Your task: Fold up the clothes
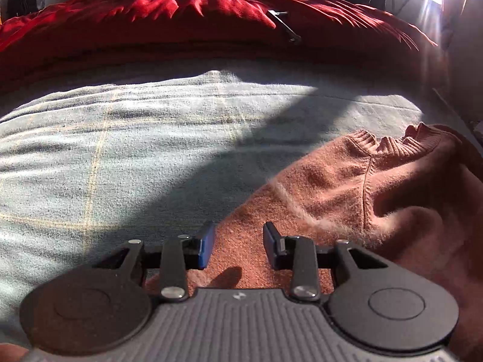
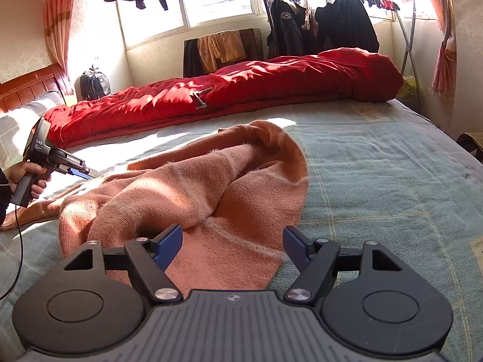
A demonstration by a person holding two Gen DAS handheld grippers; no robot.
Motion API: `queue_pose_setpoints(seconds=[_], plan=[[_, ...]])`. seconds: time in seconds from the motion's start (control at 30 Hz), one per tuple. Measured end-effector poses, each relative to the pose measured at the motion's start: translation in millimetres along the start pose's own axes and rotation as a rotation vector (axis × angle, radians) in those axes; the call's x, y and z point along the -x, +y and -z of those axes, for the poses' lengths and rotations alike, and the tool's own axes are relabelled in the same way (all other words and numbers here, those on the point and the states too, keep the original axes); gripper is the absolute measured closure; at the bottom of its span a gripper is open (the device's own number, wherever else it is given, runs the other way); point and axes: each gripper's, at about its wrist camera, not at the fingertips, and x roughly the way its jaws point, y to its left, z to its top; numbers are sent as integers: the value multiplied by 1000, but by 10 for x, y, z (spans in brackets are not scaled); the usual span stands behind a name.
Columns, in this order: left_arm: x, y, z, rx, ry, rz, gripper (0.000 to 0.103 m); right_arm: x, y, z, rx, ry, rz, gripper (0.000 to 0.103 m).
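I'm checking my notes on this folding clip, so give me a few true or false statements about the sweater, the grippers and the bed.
1. The pink sweater lies crumpled on the bed. True.
2. The right gripper is clamped on the sweater. False: its jaws stand open and hold nothing.
3. A red quilt lies along the far side. True.
4. The left gripper hovers over the quilt. False: it is over the sweater's edge, open.
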Motion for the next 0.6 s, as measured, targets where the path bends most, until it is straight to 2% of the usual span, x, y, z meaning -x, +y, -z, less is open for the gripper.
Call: queue_pose_setpoints(seconds=[0.1,0.17,0.27,0.4,0.5,0.6], plan=[[-79,85,-58,-77,45,7,69,-65,-33,-42,23,-13,-6,24],[-104,165,-73,-96,75,47,66,-123,-50,-49,31,-26,-9,24],[-132,265,-82,-108,84,18,64,-203,-84,-47,-5,-54,-4,24],[-170,318,-24,-104,108,103,64,-308,-110,-43,-52,-48,-44,24],[-169,278,19,-136,118,134,64,-358,-65,-118,-49,-23,-119,24],[-182,274,22,-131,124,137,65,-325,70,-341,-22,-21,-271,24]])
